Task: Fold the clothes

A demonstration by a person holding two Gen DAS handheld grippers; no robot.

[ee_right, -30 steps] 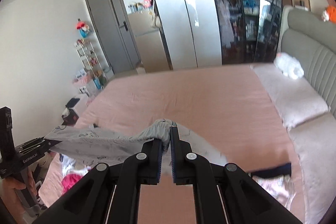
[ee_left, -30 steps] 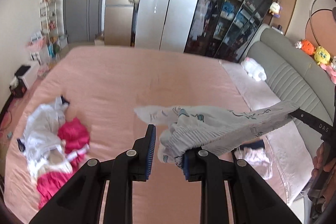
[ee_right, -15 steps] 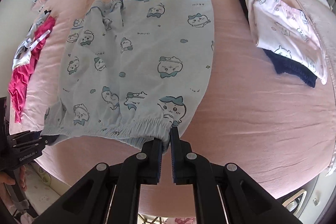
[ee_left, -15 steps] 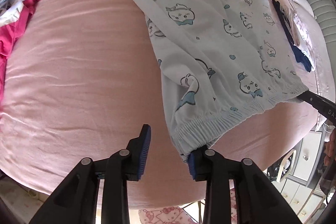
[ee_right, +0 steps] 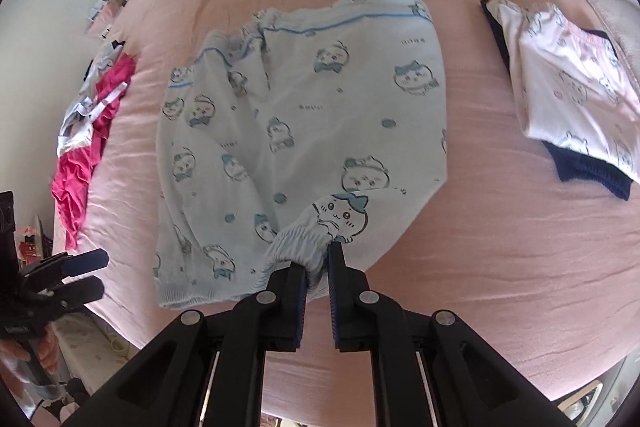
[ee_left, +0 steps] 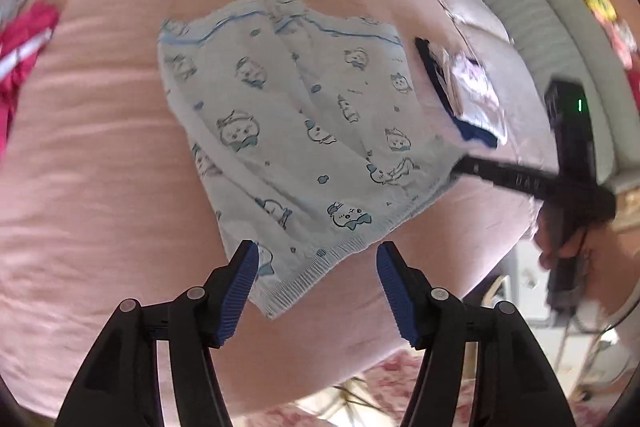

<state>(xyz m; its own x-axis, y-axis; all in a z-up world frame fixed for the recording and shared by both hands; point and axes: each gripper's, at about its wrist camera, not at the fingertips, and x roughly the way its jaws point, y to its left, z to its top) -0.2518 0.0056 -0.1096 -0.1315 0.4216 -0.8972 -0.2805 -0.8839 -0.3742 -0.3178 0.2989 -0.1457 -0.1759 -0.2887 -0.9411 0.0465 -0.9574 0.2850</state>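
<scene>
A: Where's the garment rn?

B: The pale blue cotton shorts with a cartoon cat print (ee_right: 304, 131) lie spread on the pink bedsheet (ee_right: 500, 267), mostly flat w/ soft wrinkles. Elastic waistband runs along the near bed edge, leg hems at 12 o'clock in the right wrist view.

A: Right gripper?

B: The right gripper (ee_right: 318, 269) has its jaws pressed nearly together, pinching the gathered waistband at the shorts' 5 o'clock corner. That corner is lifted off the sheet and bunched between the blue pads. In the left wrist view the same tool (ee_left: 520, 179) comes in from 3 o'clock, tip at the fabric's edge, w/ a hand (ee_left: 560, 243) on its grip.

A: And the left?

B: The left gripper (ee_left: 316, 267) has its jaws spread wide, nothing between them. It hovers over the waistband corner nearest it, the fabric showing in the gap; can't tell if a pad touches cloth. From the right wrist view it (ee_right: 86, 273) sits at 8 o'clock, just beside the shorts' left edge, apart from them.

A: Anything else on the bed?

B: 2 things. A folded white-and-pink printed garment atop a navy one (ee_right: 576, 87) at 2 o'clock, well apart from the shorts. A heap of magenta and white clothes (ee_right: 88, 131) at 9 o'clock near the bed's far side. The left view is blurred.
</scene>
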